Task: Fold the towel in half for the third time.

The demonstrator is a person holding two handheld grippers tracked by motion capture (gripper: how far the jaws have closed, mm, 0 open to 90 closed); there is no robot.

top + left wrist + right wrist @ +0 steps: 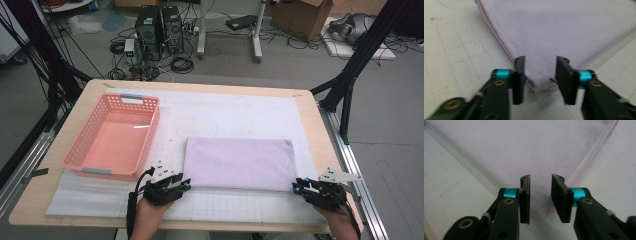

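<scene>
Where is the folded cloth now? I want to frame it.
In the high view the lilac cloth lies right of the pink basket, on the white mat.

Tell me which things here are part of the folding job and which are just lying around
In the job: lilac towel; left gripper and right gripper, each open at a near corner.
Lying about: pink basket; cardboard box; computer towers on the floor.

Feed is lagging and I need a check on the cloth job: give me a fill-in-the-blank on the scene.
1. The folded cloth is pale ____.
2. The basket lies to the cloth's ____ in the high view.
3. The left gripper has a cloth ____ between its open jaws.
4. The right gripper has its jaws ____.

Missing: purple; left; corner; open
</scene>
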